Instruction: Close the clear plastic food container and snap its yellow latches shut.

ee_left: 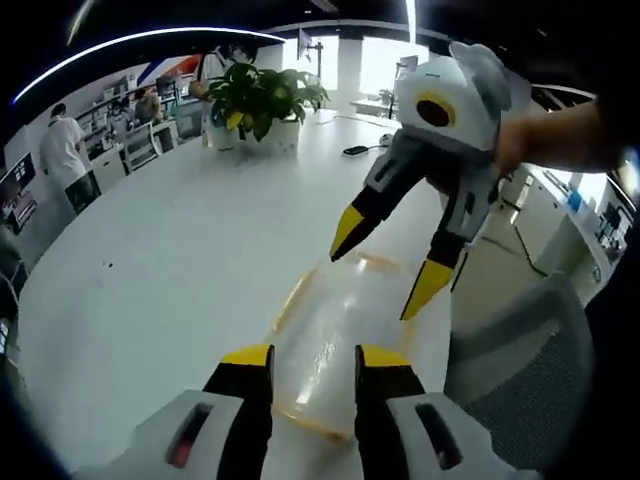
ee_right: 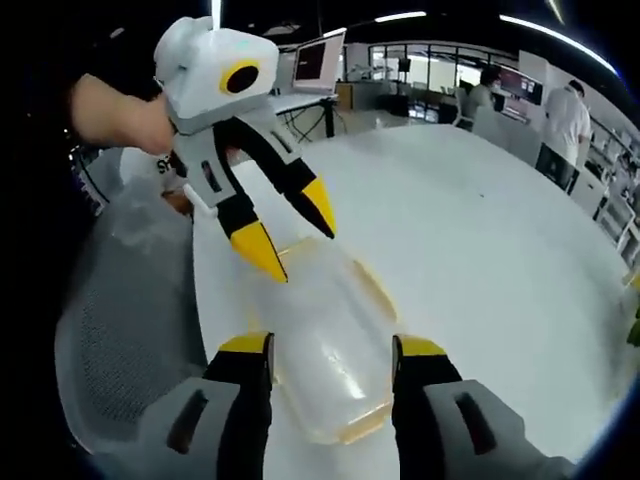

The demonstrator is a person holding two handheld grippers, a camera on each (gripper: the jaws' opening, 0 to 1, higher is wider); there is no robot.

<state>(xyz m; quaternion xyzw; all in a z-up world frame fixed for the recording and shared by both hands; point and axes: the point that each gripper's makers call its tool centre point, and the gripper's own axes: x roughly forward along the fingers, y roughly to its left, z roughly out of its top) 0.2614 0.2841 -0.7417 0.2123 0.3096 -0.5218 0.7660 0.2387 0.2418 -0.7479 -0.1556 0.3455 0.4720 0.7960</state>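
1. left gripper view: the left gripper (ee_left: pixel 312 362) rises from the bottom with its yellow-tipped jaws parted and nothing between them. the clear food container (ee_left: pixel 330 340) lies straight ahead on the white table (ee_left: pixel 170 260), its near end showing through the gap between the jaws, its long axis running away along the line of the jaws. whether the jaws touch it cannot be told.

2. same view: the right gripper (ee_left: pixel 390 262) comes in from the upper right, held by a hand (ee_left: pixel 540 140), its jaws spread wide and empty, their tips hanging over the far end of the container; one tip looks just above the rim, contact unclear.

3. same view, the room: a potted plant (ee_left: pixel 262 95) stands far back on the table, a small dark object (ee_left: pixel 355 150) lies beyond it, a mesh chair (ee_left: pixel 530 370) sits at the right edge, and a person (ee_left: pixel 65 150) stands at the left wall.

4. right gripper view: the right gripper's jaws rise from the bottom, wide apart and empty, flanking the near end of the container (ee_right: pixel 330 350); the long axis again runs forward. the yellow trim (ee_right: pixel 365 425) shows along its edges, and whether the latches are snapped cannot be told.

5. same view: the left gripper (ee_right: pixel 295 232) reaches down from the upper left, jaws open, tips close over the container's far end. so each gripper sits at an opposite short end, neither clearly nearer.

6. same view, the room: white table, mesh chair at left, a monitor (ee_right: pixel 318 60) behind, people (ee_right: pixel 560 120) at right.
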